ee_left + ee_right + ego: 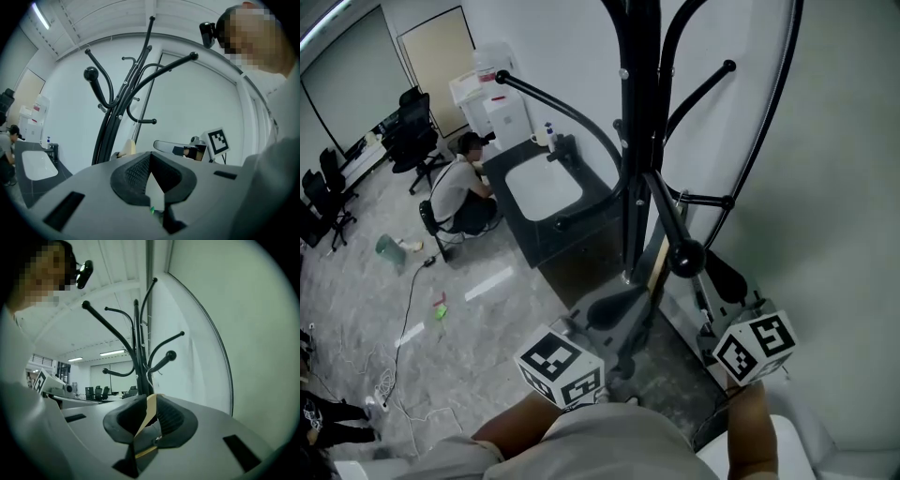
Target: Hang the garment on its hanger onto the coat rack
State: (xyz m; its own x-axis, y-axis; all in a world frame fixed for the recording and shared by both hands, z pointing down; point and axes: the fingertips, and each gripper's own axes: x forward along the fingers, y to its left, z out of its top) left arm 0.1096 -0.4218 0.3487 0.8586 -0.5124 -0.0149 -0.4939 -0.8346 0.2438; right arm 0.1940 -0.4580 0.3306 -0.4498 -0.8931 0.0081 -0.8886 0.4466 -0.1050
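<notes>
Right gripper view, wooden hanger (150,409) steeply upright between fingers (176,420)

Cool, even ceiling light; fisheye bends the coat rack (110,131), corners vignetted.

Person (461,190) crouches on grey floor (469,347), at left end of dark cabinet (546,246). White basin (543,187) set in cabinet top; small bottle (548,134) at its back edge. White appliance (492,105) with red markings stands against wall behind person. Black office chairs (414,134) near pale door (441,64). Green object (390,248), loose cable (408,302) and white strips (487,284) lie on floor.
</notes>
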